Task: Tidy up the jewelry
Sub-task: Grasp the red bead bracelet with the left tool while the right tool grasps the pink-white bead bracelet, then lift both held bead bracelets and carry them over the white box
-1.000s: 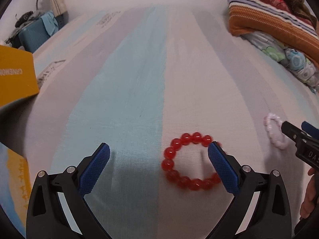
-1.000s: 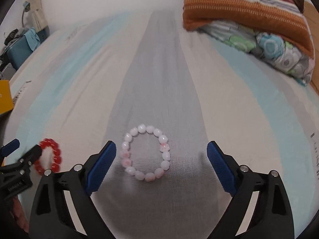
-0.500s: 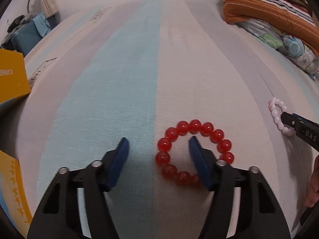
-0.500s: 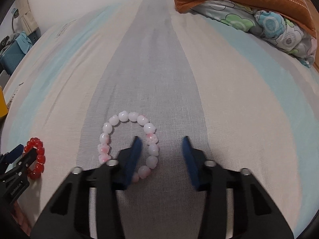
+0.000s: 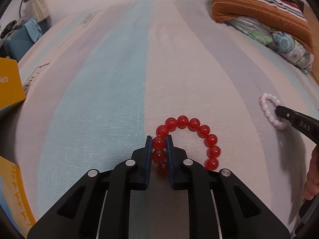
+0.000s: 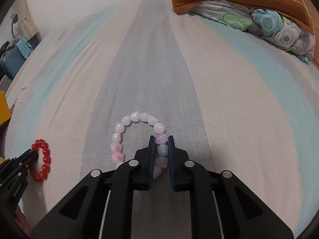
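Note:
A red bead bracelet (image 5: 201, 132) lies on the striped bedsheet (image 5: 111, 83). My left gripper (image 5: 159, 142) is shut on the bracelet's left side, with beads between its blue pads. A pink and white bead bracelet (image 6: 127, 122) lies on the grey stripe. My right gripper (image 6: 161, 142) is shut on that bracelet's right side. The left wrist view shows the pink bracelet (image 5: 268, 107) held by the right gripper at the right edge. The right wrist view shows the red bracelet (image 6: 42, 162) in the left gripper at the left edge.
Yellow boxes (image 5: 10, 83) sit at the left edge of the bed. A folded striped blanket (image 5: 259, 6) and a flowered quilt (image 5: 283, 43) lie at the far right. A blue case (image 5: 16, 43) stands beyond the bed's left side.
Both grippers have gone from wide open to shut. The left one has closed on the red bracelet's left side, the right one on the pink bracelet's right side.

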`<state>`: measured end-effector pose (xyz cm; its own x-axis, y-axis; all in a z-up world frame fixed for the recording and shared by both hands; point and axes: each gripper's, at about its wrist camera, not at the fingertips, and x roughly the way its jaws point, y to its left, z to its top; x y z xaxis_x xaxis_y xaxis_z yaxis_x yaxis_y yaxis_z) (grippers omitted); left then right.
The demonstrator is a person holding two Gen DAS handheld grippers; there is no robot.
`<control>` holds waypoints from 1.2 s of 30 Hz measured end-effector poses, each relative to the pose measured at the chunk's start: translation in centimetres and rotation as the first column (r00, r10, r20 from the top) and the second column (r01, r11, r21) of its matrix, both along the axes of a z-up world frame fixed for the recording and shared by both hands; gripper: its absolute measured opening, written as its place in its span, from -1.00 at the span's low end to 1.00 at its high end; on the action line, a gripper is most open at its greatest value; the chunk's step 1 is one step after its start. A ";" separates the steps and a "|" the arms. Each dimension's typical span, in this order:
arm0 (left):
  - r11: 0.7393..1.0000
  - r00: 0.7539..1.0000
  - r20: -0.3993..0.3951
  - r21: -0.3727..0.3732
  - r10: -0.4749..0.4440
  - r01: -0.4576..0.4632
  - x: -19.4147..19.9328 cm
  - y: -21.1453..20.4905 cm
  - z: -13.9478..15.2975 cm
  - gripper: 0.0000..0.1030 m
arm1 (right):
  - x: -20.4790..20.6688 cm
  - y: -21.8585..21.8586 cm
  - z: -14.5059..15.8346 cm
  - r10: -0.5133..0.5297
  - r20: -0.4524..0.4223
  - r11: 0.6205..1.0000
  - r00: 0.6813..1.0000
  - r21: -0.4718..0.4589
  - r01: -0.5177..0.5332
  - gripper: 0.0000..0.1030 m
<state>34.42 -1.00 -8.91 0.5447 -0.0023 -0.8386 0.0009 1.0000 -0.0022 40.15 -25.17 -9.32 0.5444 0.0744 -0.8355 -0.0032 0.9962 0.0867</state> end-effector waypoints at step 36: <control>0.993 0.987 0.143 -0.077 -0.075 0.087 -4.1 -1.1 7.4 -0.75 | -3.7 1.0 7.0 0.056 0.161 0.996 0.985 0.057 -0.066 -0.78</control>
